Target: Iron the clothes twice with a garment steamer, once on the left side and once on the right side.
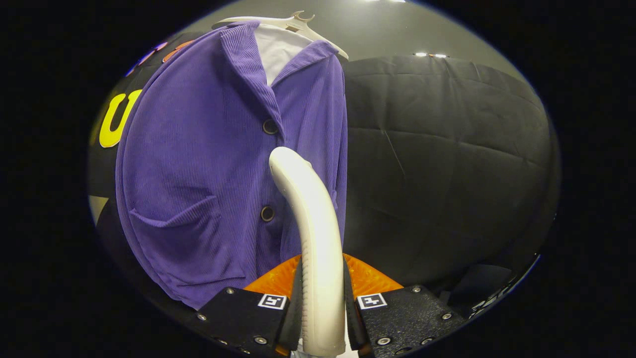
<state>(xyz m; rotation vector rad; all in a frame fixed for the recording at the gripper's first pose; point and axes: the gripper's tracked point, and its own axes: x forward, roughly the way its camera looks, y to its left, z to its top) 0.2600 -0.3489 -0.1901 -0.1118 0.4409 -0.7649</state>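
Tongs (322, 303) clamped on smooth white curved steamer (310, 223), its tip against ribbed purple shirt (198, 164) on hanger (293, 22).

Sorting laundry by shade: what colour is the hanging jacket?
Purple corduroy jacket, clearest in the gripper view.

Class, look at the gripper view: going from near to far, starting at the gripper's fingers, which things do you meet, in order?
Gripper fingers shut on the white steamer handle → steamer's head at the shirt front → purple shirt → white hanger at its top.
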